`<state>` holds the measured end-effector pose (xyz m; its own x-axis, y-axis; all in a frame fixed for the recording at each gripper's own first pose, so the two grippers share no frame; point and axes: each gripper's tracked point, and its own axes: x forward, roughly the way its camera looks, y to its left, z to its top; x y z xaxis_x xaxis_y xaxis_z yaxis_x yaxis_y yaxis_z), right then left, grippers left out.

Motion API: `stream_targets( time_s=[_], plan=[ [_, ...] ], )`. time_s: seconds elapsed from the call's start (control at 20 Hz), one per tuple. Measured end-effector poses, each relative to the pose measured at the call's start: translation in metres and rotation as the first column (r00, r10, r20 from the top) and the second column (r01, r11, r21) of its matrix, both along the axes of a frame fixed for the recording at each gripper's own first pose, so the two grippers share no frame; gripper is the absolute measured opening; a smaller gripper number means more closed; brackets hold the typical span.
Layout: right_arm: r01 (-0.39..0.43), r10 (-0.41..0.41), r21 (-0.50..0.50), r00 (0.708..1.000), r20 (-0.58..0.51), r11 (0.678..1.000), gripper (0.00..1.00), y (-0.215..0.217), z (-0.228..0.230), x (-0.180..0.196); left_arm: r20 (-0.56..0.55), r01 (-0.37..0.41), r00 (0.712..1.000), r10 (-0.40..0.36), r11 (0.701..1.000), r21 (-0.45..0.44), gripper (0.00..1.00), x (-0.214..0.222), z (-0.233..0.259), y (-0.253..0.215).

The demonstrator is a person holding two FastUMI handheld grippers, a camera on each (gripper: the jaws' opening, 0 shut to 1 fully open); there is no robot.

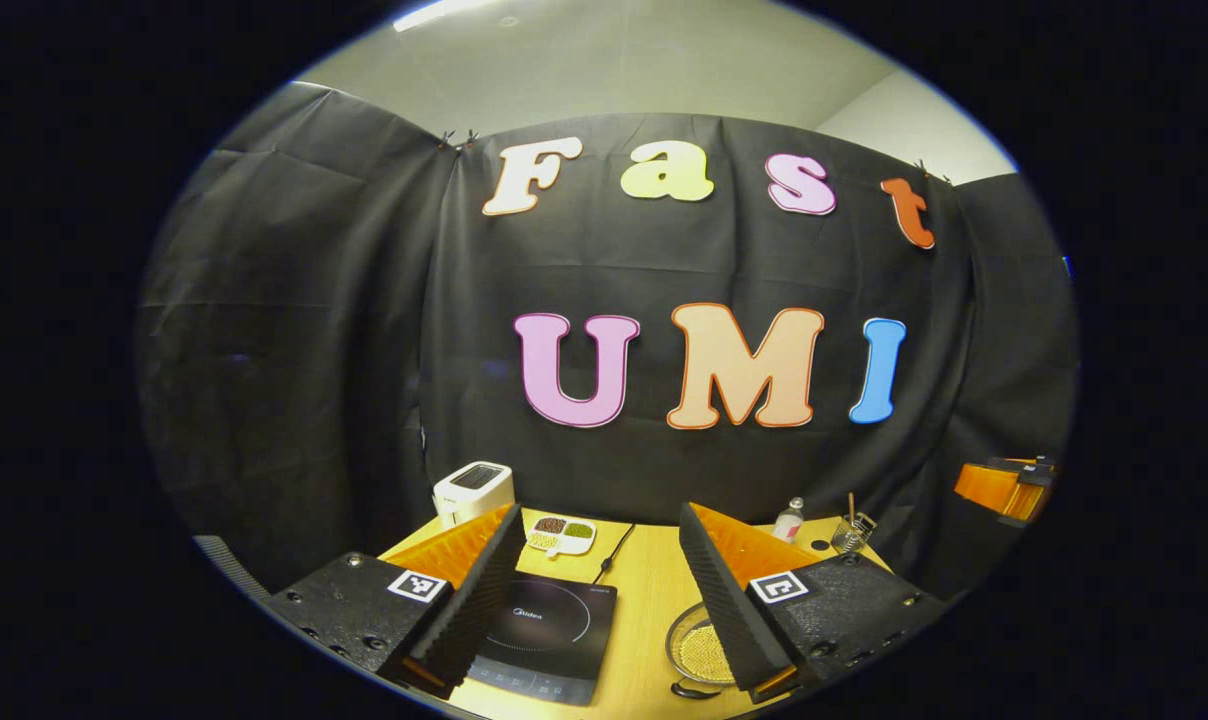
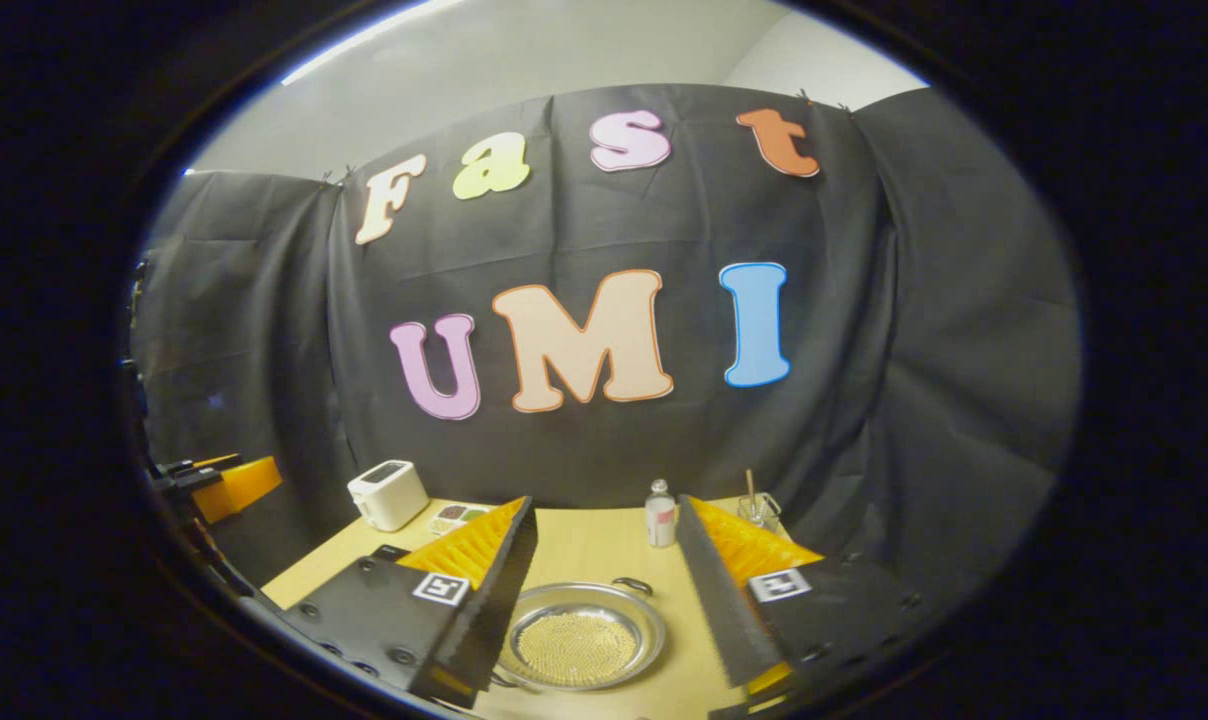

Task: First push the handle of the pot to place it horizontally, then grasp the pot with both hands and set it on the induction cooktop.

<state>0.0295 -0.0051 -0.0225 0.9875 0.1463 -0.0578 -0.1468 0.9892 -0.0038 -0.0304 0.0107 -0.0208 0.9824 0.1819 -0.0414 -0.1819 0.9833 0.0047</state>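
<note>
1. My left claw (image 1: 594,610) hung spread wide above the bench (image 1: 654,600), holding nothing, with the induction cooktop (image 1: 549,640) showing between its fingers.
2. My right claw (image 2: 604,600) was likewise spread and empty, raised over the pot (image 2: 579,635), which sat low between its fingers.
3. The step in hand, as I judged it, was the push on the handle; neither claw touched the pot yet.
4. To do it well I reckoned I should bring one claw down beside the handle and nudge with a finger's side, slowly, so the shallow pot would turn and not skid across the bench.
5. I would have kept the other claw clear of the rim until the handles lay across, one toward each claw.
6. The pot stood on the bench just beside the cooktop, on its right as the left gripper view showed it (image 1: 699,650), not yet on the glass.
7. It looked a shallow, round metal pan with a bright rim and a perforated or mesh-like floor.
8. A small dark loop handle (image 2: 632,585) sat at its far edge; another seemed to lie at the near edge, partly hidden.
9. A toaster (image 2: 388,493), a small bottle (image 2: 660,516) and a divided dish (image 1: 561,533) stood well behind, apart from the work.
</note>
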Motion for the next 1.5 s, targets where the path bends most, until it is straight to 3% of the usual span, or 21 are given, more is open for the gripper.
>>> stream_targets(
  time_s=[0.15,0.3,0.35,0.5,0.7,0.8,0.85,0.9,0.95,1.0,1.05,1.2,1.25,1.3,1.35,1.4,1.5],
  plan=[
    [-0.009,0.009,-0.004,1.0,-0.002,1.0,0.57,-0.011,-0.003,0.005,-0.003,-0.037,0.999,0.037,0.999,-0.012,0.89,-0.004,-0.007,0.0],
    [-0.001,0.001,-0.001,1.0,-0.009,1.0,0.12,-0.027,-0.008,0.012,-0.002,-0.086,0.996,0.086,0.996,0.005,0.94,-0.01,-0.01,0.005],
    [-0.006,0.006,-0.003,1.0,-0.023,1.0,0.05,-0.029,-0.01,0.011,-0.002,-0.1,0.995,0.1,0.995,0.007,0.92,-0.012,-0.011,0.005],
    [-0.011,0.009,-0.017,0.997,-0.073,1.0,0.13,-0.035,-0.031,0.02,-0.015,-0.128,0.992,0.128,0.992,0.007,0.9,-0.015,-0.015,0.007],
    [-0.042,0.037,-0.027,0.985,-0.168,0.999,0.13,-0.032,-0.072,0.026,-0.04,-0.168,0.985,0.169,0.985,0.024,0.9,-0.018,-0.024,0.017],
    [-0.052,0.041,-0.038,0.972,-0.233,0.998,0.13,-0.032,-0.1,0.028,-0.053,-0.178,0.982,0.179,0.984,0.029,0.95,-0.017,-0.028,0.02],
    [-0.06,0.05,-0.031,0.962,-0.268,0.998,0.12,-0.03,-0.114,0.028,-0.06,-0.18,0.981,0.182,0.983,0.031,0.9,-0.016,-0.03,0.022],
    [-0.065,0.055,-0.022,0.951,-0.306,0.998,0.12,-0.028,-0.13,0.026,-0.068,-0.181,0.981,0.183,0.983,0.034,0.95,-0.015,-0.033,0.024],
    [-0.066,0.058,-0.011,0.938,-0.343,0.998,0.12,-0.026,-0.146,0.024,-0.074,-0.18,0.98,0.183,0.983,0.04,0.9,-0.015,-0.035,0.026],
    [-0.067,0.06,-0.003,0.921,-0.384,0.998,0.12,-0.024,-0.165,0.021,-0.077,-0.177,0.981,0.18,0.983,0.047,0.95,-0.013,-0.035,0.029],
    [-0.064,0.057,-0.002,0.903,-0.426,0.998,0.12,-0.022,-0.182,0.018,-0.076,-0.171,0.982,0.175,0.984,0.054,0.9,-0.011,-0.034,0.03],
    [-0.052,0.034,-0.018,0.838,-0.545,0.998,0.12,-0.016,-0.235,0.005,-0.08,-0.151,0.985,0.156,0.986,0.065,0.9,0.0,-0.037,0.039],
    [-0.051,0.029,-0.023,0.813,-0.582,0.998,0.12,-0.012,-0.251,0.0,-0.081,-0.143,0.986,0.148,0.988,0.065,0.95,0.004,-0.037,0.043],
    [-0.053,0.025,-0.027,0.787,-0.617,0.998,0.05,-0.008,-0.264,-0.007,-0.085,-0.133,0.987,0.138,0.989,0.063,0.91,0.009,-0.039,0.045],
    [-0.054,0.019,-0.034,0.76,-0.65,0.998,0.04,-0.004,-0.277,-0.013,-0.089,-0.119,0.988,0.124,0.991,0.058,0.95,0.015,-0.04,0.048],
    [-0.053,0.01,-0.043,0.735,-0.678,0.998,0.11,-0.001,-0.29,-0.02,-0.095,-0.103,0.99,0.108,0.993,0.054,0.91,0.021,-0.043,0.05],
    [-0.05,-0.008,-0.058,0.686,-0.727,0.997,0.11,0.007,-0.312,-0.031,-0.107,-0.072,0.991,0.077,0.996,0.053,0.95,0.032,-0.047,0.057]
  ],
)
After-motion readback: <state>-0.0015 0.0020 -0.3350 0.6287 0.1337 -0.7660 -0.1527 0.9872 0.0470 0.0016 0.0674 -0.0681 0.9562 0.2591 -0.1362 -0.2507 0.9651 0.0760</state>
